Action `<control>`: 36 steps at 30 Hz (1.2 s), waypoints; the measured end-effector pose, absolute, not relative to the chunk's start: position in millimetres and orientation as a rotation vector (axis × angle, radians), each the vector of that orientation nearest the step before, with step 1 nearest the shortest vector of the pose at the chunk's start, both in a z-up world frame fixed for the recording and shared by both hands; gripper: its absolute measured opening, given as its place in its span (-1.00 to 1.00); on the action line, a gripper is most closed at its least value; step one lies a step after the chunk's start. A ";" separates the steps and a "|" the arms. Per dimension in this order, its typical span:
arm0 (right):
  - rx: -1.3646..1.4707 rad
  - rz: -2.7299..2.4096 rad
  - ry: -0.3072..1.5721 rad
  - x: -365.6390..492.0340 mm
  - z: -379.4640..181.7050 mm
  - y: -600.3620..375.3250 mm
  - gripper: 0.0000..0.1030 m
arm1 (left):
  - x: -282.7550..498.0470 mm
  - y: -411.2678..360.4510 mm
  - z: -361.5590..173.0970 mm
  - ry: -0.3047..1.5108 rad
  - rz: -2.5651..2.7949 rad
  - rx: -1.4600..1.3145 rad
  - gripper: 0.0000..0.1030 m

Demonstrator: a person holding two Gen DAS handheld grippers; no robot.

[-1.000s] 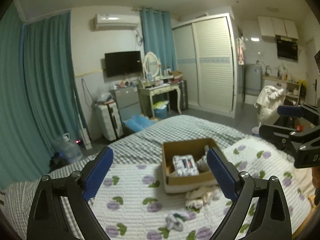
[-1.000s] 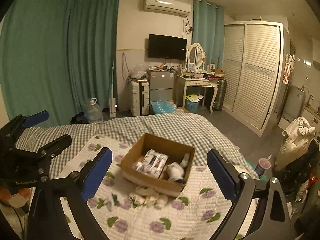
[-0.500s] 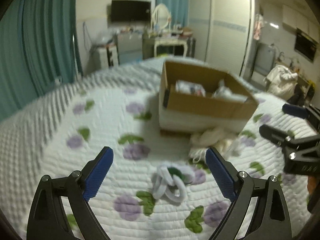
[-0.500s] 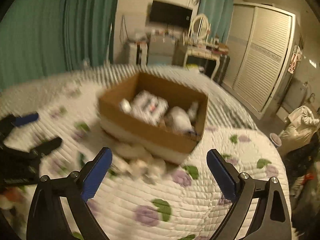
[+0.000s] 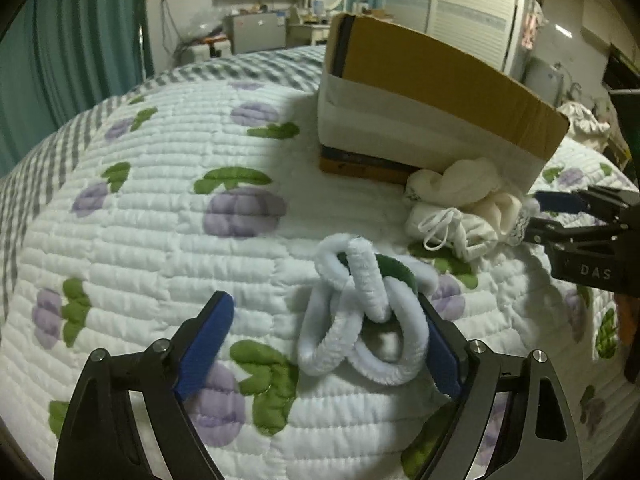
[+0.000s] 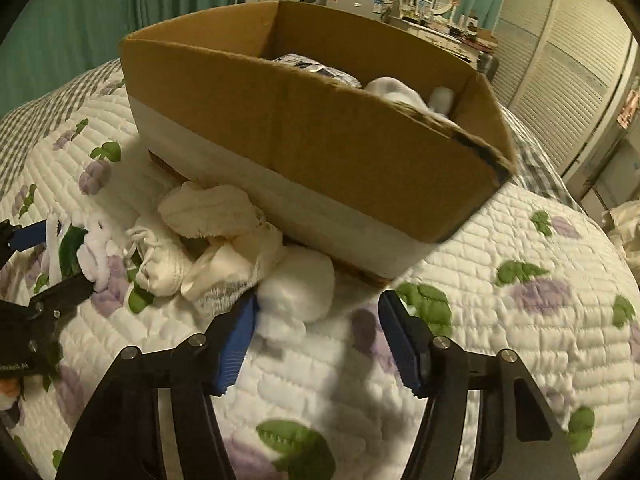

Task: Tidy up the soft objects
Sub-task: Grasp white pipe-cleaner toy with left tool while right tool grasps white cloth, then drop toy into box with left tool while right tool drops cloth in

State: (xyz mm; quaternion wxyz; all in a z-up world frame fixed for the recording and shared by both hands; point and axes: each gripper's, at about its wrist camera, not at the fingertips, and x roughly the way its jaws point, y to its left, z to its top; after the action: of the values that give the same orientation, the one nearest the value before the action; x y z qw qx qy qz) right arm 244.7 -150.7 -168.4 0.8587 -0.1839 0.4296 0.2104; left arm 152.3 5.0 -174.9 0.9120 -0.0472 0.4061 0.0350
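Note:
A cardboard box (image 5: 436,92) stands on the quilted bed; in the right wrist view (image 6: 320,136) it holds a patterned packet and white soft items. My left gripper (image 5: 324,320) is open low over the quilt, its jaws around a knot of white fuzzy loops with a green strand (image 5: 364,308), which touches the right pad. My right gripper (image 6: 318,328) is open, its jaws around a white fluffy ball (image 6: 300,288) at the box's near corner. A heap of cream socks and cloth (image 6: 212,240) lies against the box's front, also in the left wrist view (image 5: 464,208).
The floral quilt (image 5: 160,200) covers the bed, with a grey checked cover behind. The other gripper shows at each view's edge: the right one (image 5: 536,216) and the left one (image 6: 60,256). Green curtains, a TV, a dresser and a wardrobe stand beyond.
Both grippers have dropped from high above the bed down to the quilt and moved in close. The left now straddles the fuzzy loops, the right the white ball. Both stay open.

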 end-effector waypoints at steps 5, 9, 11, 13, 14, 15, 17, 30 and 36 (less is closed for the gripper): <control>-0.369 0.477 0.900 247.7 -173.3 -149.3 -0.40 | 154.4 4.6 -174.2 0.826 0.032 -0.105 0.31; -0.366 0.474 0.876 239.2 -168.0 -154.1 -0.45 | 150.2 -2.7 -170.8 0.815 -0.033 -0.094 -0.14; -0.359 0.468 0.870 235.9 -165.2 -157.0 -0.46 | 149.1 -4.5 -170.0 0.822 -0.031 -0.090 -0.17; -0.347 0.457 0.863 231.2 -159.5 -163.2 -0.46 | 146.6 -2.4 -167.4 0.828 -0.041 -0.112 -0.20; -0.339 0.453 0.859 229.3 -156.6 -166.3 -0.46 | 145.5 -1.2 -165.9 0.830 -0.047 -0.125 -0.24; -0.332 0.449 0.858 227.4 -152.9 -168.6 -0.46 | 143.4 0.1 -164.4 0.832 -0.053 -0.139 -0.25; -0.324 0.437 0.851 221.4 -146.7 -176.0 -0.46 | 138.6 0.3 -160.2 0.833 -0.054 -0.146 -0.25; -0.238 0.413 0.715 156.4 -70.6 -182.8 -0.46 | 82.1 -21.9 -83.9 0.724 -0.079 -0.111 -0.26; -0.159 0.435 0.629 109.5 -23.2 -178.0 -0.46 | 56.9 -31.1 -40.2 0.668 -0.083 -0.087 -0.26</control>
State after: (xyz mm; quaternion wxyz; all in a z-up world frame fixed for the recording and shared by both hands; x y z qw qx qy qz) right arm 109.5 -178.0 -23.2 0.9246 -0.0774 0.3068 0.2120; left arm 56.9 -31.1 -40.2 0.9429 -0.0427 0.3277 -0.0406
